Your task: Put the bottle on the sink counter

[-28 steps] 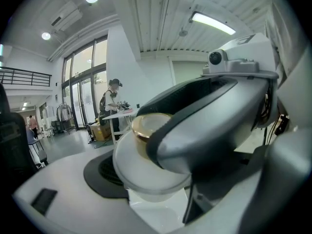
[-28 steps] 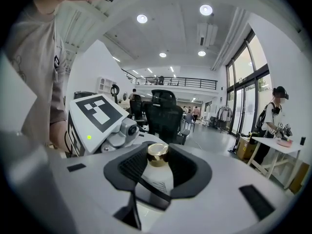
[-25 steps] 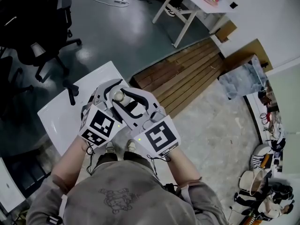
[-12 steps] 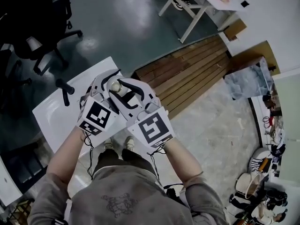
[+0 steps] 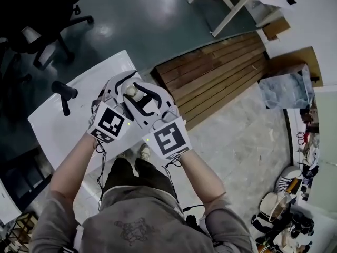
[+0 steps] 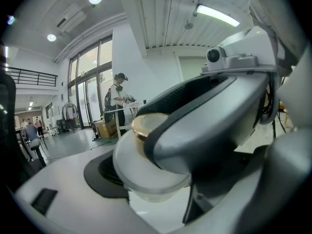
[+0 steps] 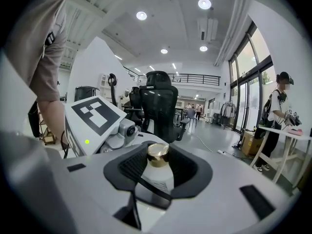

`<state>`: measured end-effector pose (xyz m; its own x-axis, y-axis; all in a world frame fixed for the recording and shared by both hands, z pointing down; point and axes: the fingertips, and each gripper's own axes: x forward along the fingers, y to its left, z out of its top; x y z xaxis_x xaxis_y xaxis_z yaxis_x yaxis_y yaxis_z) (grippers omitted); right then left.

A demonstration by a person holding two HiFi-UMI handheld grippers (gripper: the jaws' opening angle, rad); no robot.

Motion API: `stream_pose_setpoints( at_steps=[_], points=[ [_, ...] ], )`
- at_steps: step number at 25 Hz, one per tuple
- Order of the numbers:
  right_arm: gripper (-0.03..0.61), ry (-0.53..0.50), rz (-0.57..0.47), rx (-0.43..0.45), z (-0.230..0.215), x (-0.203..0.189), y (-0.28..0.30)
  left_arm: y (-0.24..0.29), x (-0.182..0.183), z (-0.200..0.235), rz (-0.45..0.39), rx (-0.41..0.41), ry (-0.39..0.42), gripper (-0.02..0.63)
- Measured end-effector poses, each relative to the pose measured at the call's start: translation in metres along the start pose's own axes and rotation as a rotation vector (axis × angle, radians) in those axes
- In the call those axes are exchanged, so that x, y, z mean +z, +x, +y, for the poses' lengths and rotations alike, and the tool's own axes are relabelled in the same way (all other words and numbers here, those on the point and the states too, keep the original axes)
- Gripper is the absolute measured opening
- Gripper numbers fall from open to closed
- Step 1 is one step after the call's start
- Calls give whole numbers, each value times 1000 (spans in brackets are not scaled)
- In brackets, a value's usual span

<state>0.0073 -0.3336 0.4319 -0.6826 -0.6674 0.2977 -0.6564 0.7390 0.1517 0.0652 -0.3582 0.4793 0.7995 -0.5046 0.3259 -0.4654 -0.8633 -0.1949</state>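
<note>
Looking down in head view, left gripper [image 5: 122, 86] and right gripper [image 5: 141, 95] meet above white table [image 5: 63, 125], bottle [image 5: 130, 91] between them, left gripper view, jaws clamped on bottle, gold cap [image 6: 146, 125] up, right gripper view, jaws closed on same bottle.

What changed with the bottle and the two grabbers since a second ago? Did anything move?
The left gripper and the right gripper sank together toward the white table, and the bottle went down with them. Nothing was picked up or let go. Both grippers still clamp the gold-capped bottle, side by side, with their jaws as wide as before.
</note>
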Motion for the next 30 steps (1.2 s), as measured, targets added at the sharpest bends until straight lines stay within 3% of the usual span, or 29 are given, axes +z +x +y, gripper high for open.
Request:
stream_pose_setpoints(
  at_steps=[15,30],
  points=[
    [138,84,56,-10,-6,-91,35,45,-90,-14,57,-74,-63,327],
    [138,116,130,-30,1,-157,45,70,-146,-39,93,-138,-71,327]
  ],
)
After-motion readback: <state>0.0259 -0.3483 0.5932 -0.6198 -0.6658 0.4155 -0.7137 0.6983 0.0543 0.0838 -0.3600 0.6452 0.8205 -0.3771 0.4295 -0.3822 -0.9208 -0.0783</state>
